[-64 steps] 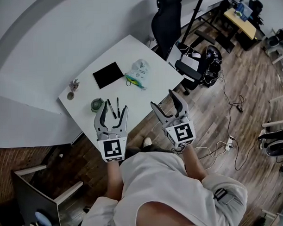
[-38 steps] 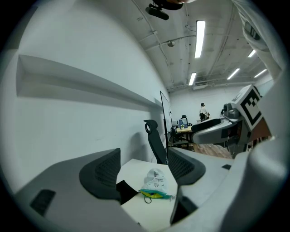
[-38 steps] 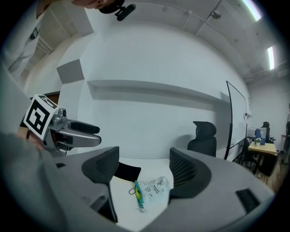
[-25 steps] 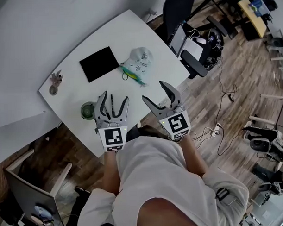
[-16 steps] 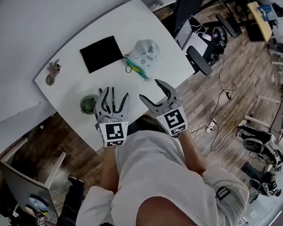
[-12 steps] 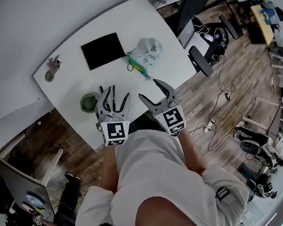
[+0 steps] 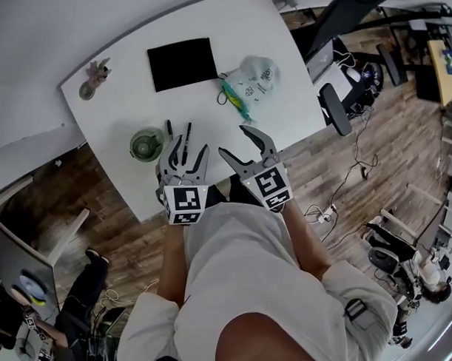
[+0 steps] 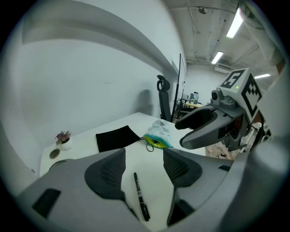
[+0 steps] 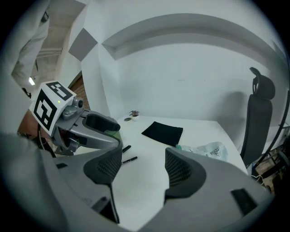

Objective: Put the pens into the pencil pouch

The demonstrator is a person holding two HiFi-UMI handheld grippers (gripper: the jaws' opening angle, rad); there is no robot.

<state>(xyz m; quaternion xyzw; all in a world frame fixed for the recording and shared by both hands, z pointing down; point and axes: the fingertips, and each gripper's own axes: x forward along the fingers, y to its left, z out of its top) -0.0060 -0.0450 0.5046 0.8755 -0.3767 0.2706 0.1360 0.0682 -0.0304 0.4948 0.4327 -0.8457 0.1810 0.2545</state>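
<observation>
Clearly I am only starting: both pens (image 7: pixel 186 133) are lying on the table (image 7: pixel 120 106). Jaws wide but just narrowing, left gripper (image 7: pixel 187 146) is framing one untouched; right gripper (image 7: pixel 236 141) is holding nothing.

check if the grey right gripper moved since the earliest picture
Yes. The right gripper came forward from the white table's near edge to over its top; its empty jaws have just been closing.

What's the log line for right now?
left gripper: open, jaws just closing, pen between, ungripped | right gripper: open, jaws just closing, empty | pens: both on table
</observation>
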